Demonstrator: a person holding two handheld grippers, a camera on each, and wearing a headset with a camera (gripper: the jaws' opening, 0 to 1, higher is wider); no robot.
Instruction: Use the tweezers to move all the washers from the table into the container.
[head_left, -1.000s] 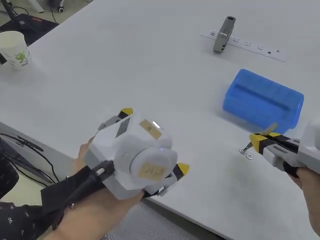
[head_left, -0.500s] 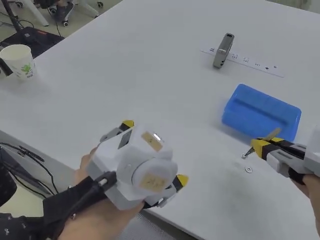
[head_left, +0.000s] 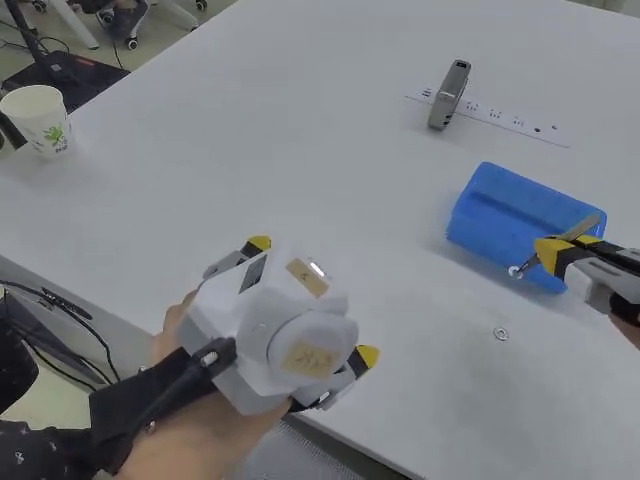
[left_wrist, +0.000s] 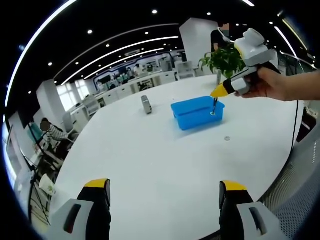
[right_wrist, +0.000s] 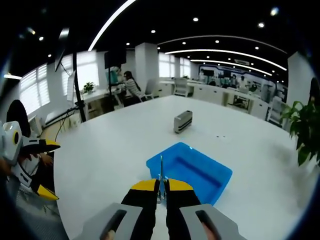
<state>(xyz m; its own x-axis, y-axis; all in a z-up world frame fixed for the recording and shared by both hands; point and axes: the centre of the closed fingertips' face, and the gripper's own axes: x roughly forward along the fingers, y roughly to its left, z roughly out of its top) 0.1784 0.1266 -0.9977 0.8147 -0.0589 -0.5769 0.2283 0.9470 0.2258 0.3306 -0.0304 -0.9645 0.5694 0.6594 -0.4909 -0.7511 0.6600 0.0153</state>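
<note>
The right gripper (head_left: 553, 250), jaws pressed on the thin metal tweezers (head_left: 531, 261), has risen from the white table (head_left: 300, 150) since half a second ago. The tweezer tip ahead of its jaws now carries a small silver washer (head_left: 514, 271) at the near wall of the blue rectangular plastic container (head_left: 510, 210). A second silver washer (head_left: 500, 334) lies where it did, on the table below that tip, and the left gripper (left_wrist: 162, 192) keeps its jaws spread on nothing.

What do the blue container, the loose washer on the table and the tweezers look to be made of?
Blue container: likely plastic, even saturated blue with a soft sheen. Loose washer: probably metal, a silvery ring, too small to be sure. Tweezers: probably metal, thin and pale grey.
</note>
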